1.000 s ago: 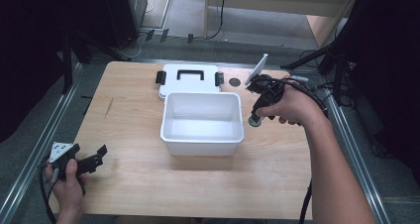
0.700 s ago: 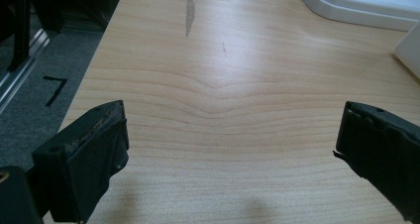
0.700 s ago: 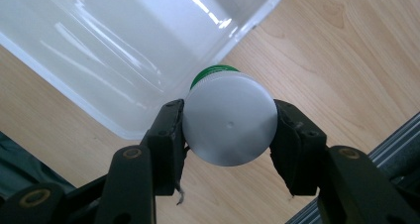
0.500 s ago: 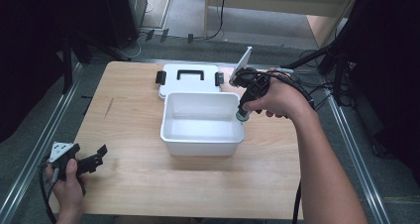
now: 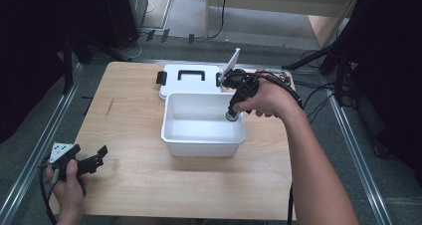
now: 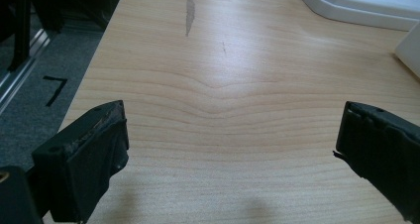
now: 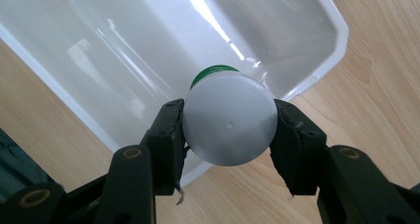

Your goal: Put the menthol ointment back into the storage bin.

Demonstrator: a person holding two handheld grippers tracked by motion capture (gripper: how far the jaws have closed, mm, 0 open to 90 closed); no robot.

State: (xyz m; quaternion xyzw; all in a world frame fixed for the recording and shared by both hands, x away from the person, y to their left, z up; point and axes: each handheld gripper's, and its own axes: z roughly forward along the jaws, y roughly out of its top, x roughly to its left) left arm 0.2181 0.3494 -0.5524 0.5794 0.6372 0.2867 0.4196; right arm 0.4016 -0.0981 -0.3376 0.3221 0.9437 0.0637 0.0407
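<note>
— Black jaws of the left tool?
— Spread wide over bare table, holding nothing.
— And the right tool?
— Pinching a small white bottle, round base toward the camera, green cap pointing down, seemingly over the white tub's right rim.

Light wooden table, grey floor, metal rails, dark surroundings

Right gripper with bottle over tub
</note>
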